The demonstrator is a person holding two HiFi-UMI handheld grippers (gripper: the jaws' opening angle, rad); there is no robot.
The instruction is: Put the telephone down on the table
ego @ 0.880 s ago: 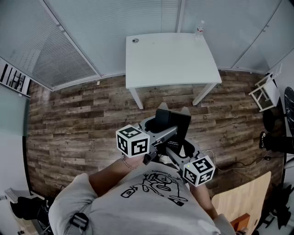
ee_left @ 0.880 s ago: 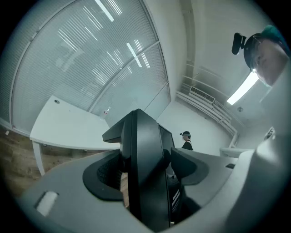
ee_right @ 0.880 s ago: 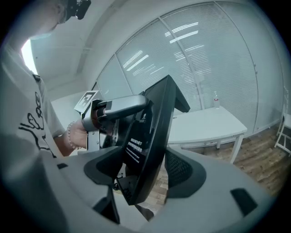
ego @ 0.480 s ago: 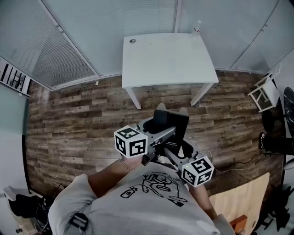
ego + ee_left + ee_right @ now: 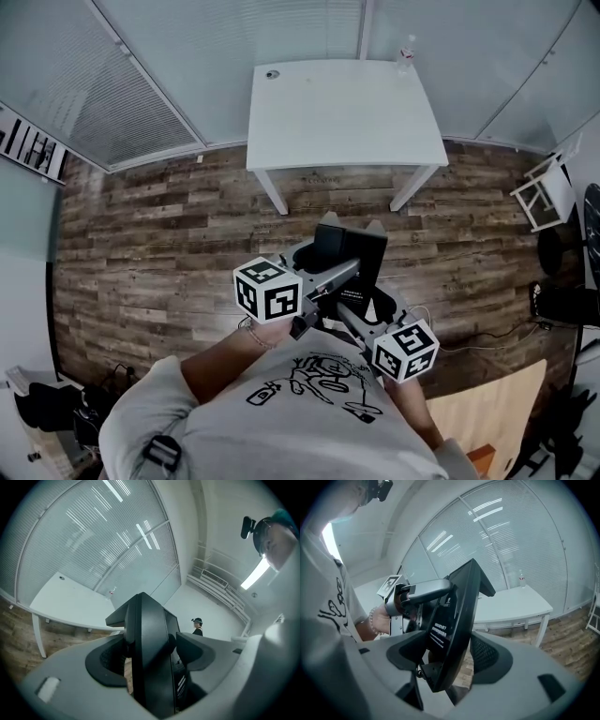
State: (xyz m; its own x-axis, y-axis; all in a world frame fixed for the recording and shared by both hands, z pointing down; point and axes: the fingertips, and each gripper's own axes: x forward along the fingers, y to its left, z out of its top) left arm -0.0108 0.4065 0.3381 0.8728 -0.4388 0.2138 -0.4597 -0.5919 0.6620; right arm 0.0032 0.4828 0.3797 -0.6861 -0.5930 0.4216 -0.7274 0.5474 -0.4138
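A black telephone (image 5: pixel 349 255) is held upright in the air in front of the person's chest, above the wood floor. My left gripper (image 5: pixel 322 275) grips it from the left, and my right gripper (image 5: pixel 359 317) grips it from the near right. In the left gripper view the telephone (image 5: pixel 149 653) stands edge-on between the two grey fingers (image 5: pixel 108 662), which close on its sides. In the right gripper view the tilted telephone (image 5: pixel 457 616) fills the gap between the pads (image 5: pixel 490 654). The white table (image 5: pixel 342 112) stands ahead with a stretch of floor in between.
A small bottle (image 5: pixel 406 54) stands at the table's far right corner and a small round thing (image 5: pixel 272 74) at its far left. A white chair (image 5: pixel 544 192) and dark gear (image 5: pixel 567 300) are at the right, a wooden board (image 5: pixel 497 412) at the near right. Glass walls with blinds stand behind.
The head view has shifted slightly, so the table sits a little higher in the picture. Both grippers and the telephone keep their places.
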